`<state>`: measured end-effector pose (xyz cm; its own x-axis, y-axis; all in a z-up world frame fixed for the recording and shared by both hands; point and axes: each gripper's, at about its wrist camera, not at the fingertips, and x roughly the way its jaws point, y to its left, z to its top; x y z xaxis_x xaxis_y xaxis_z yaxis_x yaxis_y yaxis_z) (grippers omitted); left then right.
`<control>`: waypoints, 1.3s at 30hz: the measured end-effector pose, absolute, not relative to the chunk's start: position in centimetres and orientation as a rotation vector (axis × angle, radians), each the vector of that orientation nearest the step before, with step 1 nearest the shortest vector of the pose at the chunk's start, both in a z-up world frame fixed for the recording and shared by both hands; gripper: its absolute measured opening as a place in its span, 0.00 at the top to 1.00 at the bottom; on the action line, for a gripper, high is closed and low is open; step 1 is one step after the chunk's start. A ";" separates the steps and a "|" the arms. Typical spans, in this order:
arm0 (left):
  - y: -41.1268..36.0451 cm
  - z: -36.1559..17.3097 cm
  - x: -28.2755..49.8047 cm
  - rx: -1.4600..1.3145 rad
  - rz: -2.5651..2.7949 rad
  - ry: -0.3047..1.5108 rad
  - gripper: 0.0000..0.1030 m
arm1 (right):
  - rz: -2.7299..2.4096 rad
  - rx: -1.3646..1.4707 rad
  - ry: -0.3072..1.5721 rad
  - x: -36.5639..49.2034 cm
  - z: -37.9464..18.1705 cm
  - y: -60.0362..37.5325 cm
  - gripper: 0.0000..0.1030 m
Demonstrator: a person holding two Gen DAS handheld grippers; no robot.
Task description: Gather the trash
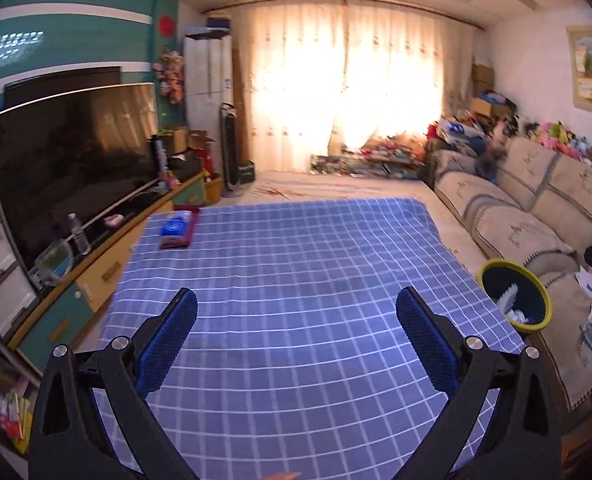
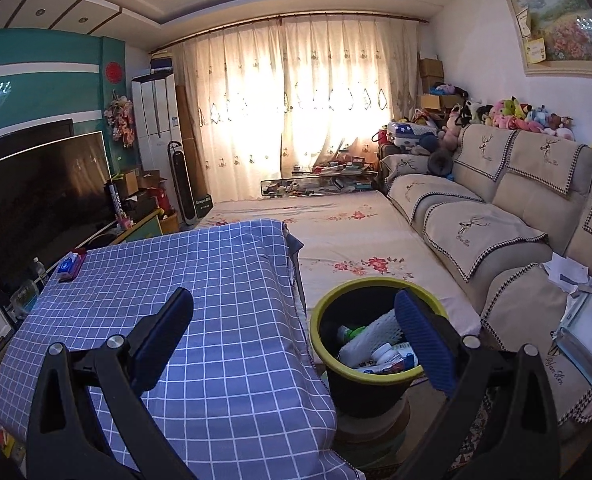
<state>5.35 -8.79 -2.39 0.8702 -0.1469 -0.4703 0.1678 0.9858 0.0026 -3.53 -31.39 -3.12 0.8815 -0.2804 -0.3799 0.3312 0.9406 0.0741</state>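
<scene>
Bright daylight comes through cream curtains (image 2: 296,112) in the centre top of the frame. On the right side stands a beige sofa (image 2: 507,208) (soft toys lie along its back). At the left are a dark television (image 1: 72,160) and a teal wall (image 1: 76,8).

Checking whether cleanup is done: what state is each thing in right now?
Left gripper: open, empty, over the checked cloth.
Right gripper: open, empty.
Trash bin: upright, lidless, holding a foam net sleeve and bottles.
Blue packet: lying on the table's far left corner.
TV: off.
Curtains: drawn.
</scene>
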 end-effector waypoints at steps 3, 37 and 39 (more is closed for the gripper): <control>-6.1 -1.5 3.1 0.004 -0.145 0.451 0.05 | -0.314 0.118 0.380 -4.4 -2.6 -30.5 0.07; -5.7 -1.9 0.2 -0.025 -0.149 0.451 0.05 | -0.272 0.092 0.412 -5.4 -2.7 -27.7 0.07; -5.7 -1.9 0.3 -0.028 -0.153 0.452 0.05 | -0.274 0.094 0.411 -5.5 -2.8 -27.7 0.07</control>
<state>0.26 -5.68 -1.89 0.8882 -0.1530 -0.4333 0.1408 0.9882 -0.0605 -5.46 -27.66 -2.83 0.8805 -0.2433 -0.4069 0.2811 0.9591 0.0347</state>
